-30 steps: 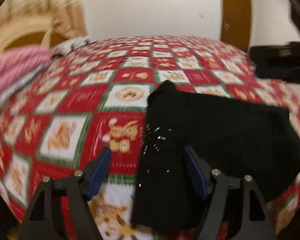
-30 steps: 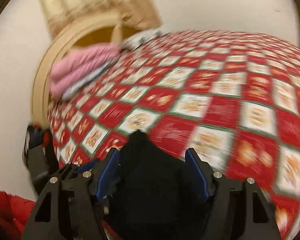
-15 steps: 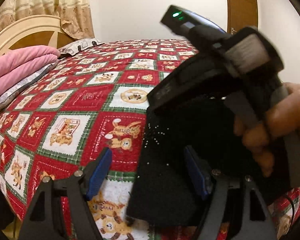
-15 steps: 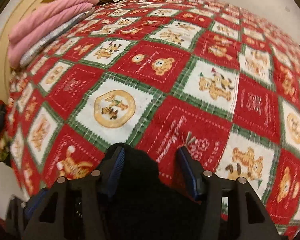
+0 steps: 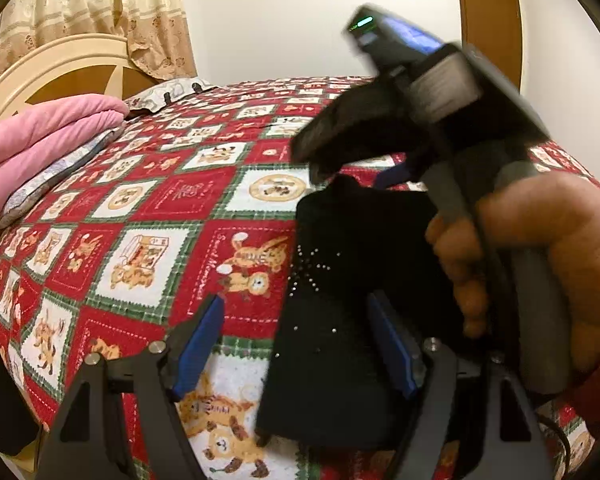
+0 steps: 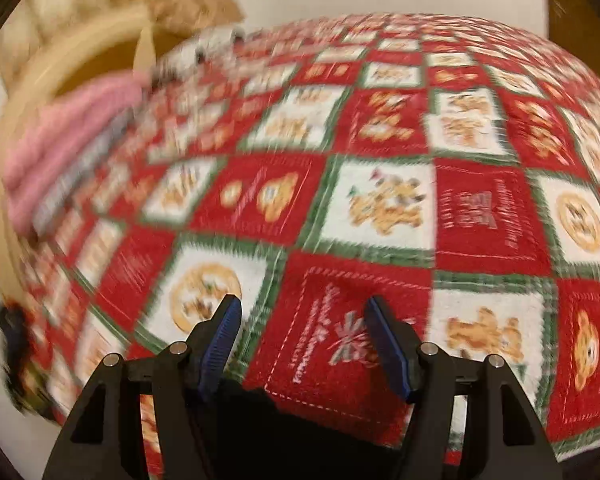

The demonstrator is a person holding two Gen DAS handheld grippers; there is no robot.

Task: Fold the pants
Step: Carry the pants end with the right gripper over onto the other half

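Note:
The black pants [image 5: 340, 320] lie folded in a compact pile on the red patterned bedspread [image 5: 148, 216], near its front edge. My left gripper [image 5: 296, 344] is open and hovers low over the pile's left edge. The right gripper's body, held in a hand [image 5: 548, 264], crosses the left wrist view above the pants. In the right wrist view my right gripper [image 6: 304, 340] is open and empty above the bedspread [image 6: 380, 200], with only a dark edge of the pants [image 6: 260, 432] showing below its fingers.
Folded pink blankets [image 5: 40, 144] are stacked at the left by a cream headboard [image 5: 60, 64]. A patterned pillow [image 5: 168, 90] lies at the head of the bed. A brown door [image 5: 488, 20] stands at the far right wall.
My right gripper has let go of the pants, opened wider and lifted away over the bedspread. My left gripper has stayed open over the pile.

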